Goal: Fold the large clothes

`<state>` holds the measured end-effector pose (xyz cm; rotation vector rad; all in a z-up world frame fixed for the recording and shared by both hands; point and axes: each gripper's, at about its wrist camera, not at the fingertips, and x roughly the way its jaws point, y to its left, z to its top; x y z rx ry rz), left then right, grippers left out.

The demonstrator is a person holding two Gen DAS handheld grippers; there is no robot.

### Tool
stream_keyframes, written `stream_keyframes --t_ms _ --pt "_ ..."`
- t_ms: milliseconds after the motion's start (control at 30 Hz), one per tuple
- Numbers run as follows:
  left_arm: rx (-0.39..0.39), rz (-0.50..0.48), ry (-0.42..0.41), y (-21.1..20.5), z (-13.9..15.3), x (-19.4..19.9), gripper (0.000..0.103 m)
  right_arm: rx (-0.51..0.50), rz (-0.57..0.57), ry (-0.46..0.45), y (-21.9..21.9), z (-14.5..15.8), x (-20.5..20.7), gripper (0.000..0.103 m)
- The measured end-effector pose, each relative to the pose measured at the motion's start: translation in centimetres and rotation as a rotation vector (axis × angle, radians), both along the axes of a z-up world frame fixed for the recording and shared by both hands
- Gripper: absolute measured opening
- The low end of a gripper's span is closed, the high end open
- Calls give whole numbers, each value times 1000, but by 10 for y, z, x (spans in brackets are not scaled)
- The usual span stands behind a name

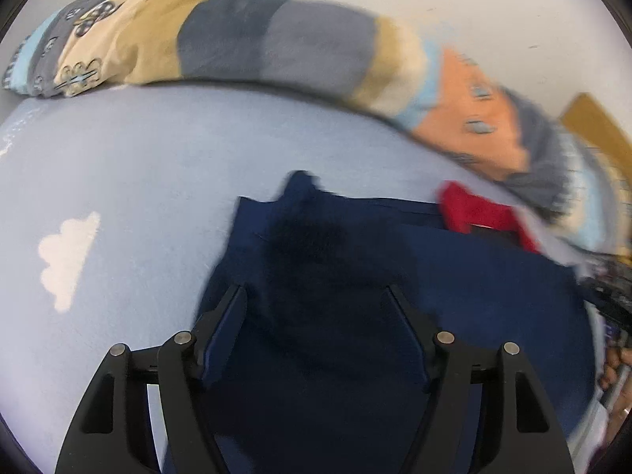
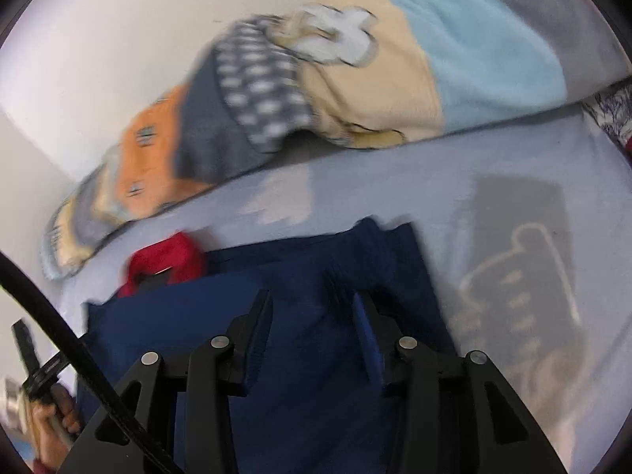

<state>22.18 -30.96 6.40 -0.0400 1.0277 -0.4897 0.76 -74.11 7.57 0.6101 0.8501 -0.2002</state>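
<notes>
Navy garment (image 1: pixel 454 276) lies spread on the pale blue bed sheet (image 1: pixel 138 177), filling the lower centre of both views; a red piece (image 1: pixel 474 209) peeks out at its far edge, right of centre in the left view; a patchwork blanket (image 1: pixel 237 39) runs across the top. The left hand-held gripper (image 1: pixel 316 296) hangs over the cloth with jaws wide apart; the right hand-held gripper (image 2: pixel 312 304) stands partly open, blurred, cloth beneath it, grip unclear.

A navy garment (image 1: pixel 454 268) lies spread flat on the pale blue sheet (image 1: pixel 138 181). Its edges are partly folded over (blurred).
</notes>
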Motion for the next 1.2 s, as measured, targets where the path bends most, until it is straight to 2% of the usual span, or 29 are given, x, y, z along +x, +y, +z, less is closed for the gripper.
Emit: stream_keyframes --t_ms 33,67,133,200,267,333,367,433,533,600,633,700,767,800,833,900,967,1100,1167,1200 --pt "-29 -32 -21 5 12 -18 70 -10 31 -22 9 8 -9 47" --pt "-33 -54 -28 8 18 -30 70 -34 65 -39 20 17 -22 52" --pt "-40 -100 -38 18 23 -59 71 -61 122 -30 45 21 -46 57" --pt "14 -121 -18 23 13 -75 72 -52 163 9 61 9 -68 57" --pt "104 -84 25 29 -10 -80 72 -43 164 82 68 -11 -80 57" --pt "122 -45 70 39 -19 -83 71 -17 127 132 64 -28 -94 52" --pt "114 -30 63 47 -11 -88 71 -5 109 129 61 -27 -103 52" --pt "19 -17 59 68 14 -104 71 26 81 96 57 -12 -129 52" --pt "-107 18 37 105 41 -129 72 17 63 -1 57 17 -180 61" --pt "-97 45 43 119 41 -141 72 -4 48 -18 59 20 -196 64" --pt "-85 51 62 122 35 -143 72 -18 38 5 61 16 -202 64" --pt "-26 80 154 127 11 -146 72 9 12 57 61 0 -200 64" --pt "32 118 254 131 -15 -152 72 55 -3 165 58 -31 -195 64" --pt "35 139 272 134 -19 -158 71 70 -48 256 57 -49 -198 63" --pt "26 165 262 141 -15 -168 71 76 -67 260 59 -52 -201 62" --pt "-16 176 235 149 -2 -182 71 79 -76 227 69 -42 -212 62" --pt "-74 198 194 159 18 -199 71 66 -64 179 85 -19 -222 62" --pt "-122 270 124 165 47 -222 71 61 -57 58 108 14 -228 62" --pt "-184 292 113 163 50 -233 71 91 -75 21 116 19 -232 62" --pt "-207 300 114 164 49 -233 72 158 -91 -21 116 18 -236 63"
